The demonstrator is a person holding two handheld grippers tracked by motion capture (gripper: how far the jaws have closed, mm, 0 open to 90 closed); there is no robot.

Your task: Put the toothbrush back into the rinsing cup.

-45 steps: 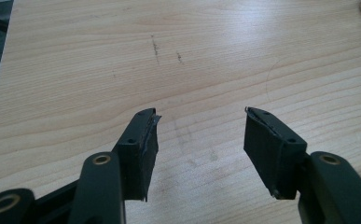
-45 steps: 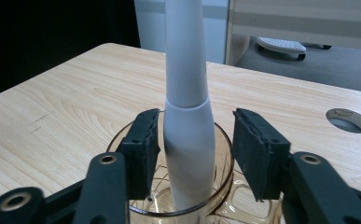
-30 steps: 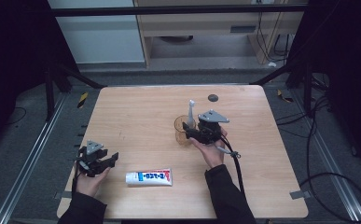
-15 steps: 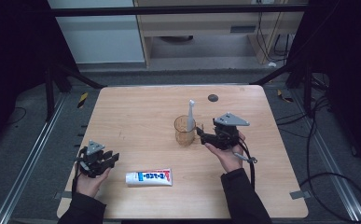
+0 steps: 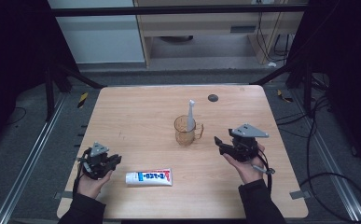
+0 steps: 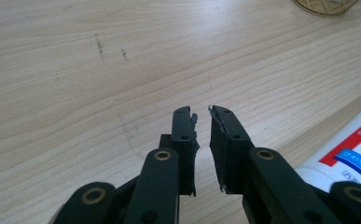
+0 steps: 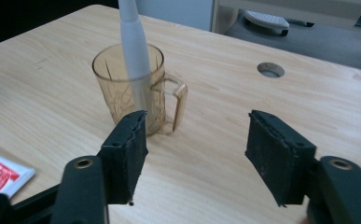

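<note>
An amber glass mug stands mid-table with a white toothbrush upright in it. A toothpaste tube lies flat near the front edge. My left gripper rests just left of the tube. In the left gripper view its jaws have just been closing; only a narrow gap is left, with bare wood and nothing between them. My right gripper hovers right of the mug, apart from it. In the right gripper view it stands wide, closing a little, nothing between; the mug and toothbrush lie beyond its left jaw.
The wooden table has a round cable hole at the back, also seen in the right gripper view as the hole. The toothpaste tube lies right of the left jaws. Dark floor, rails and cables surround the table.
My right gripper has drawn away from the mug to the right and a little toward the person. The toothbrush stays in the mug. The left hand has kept its place.
</note>
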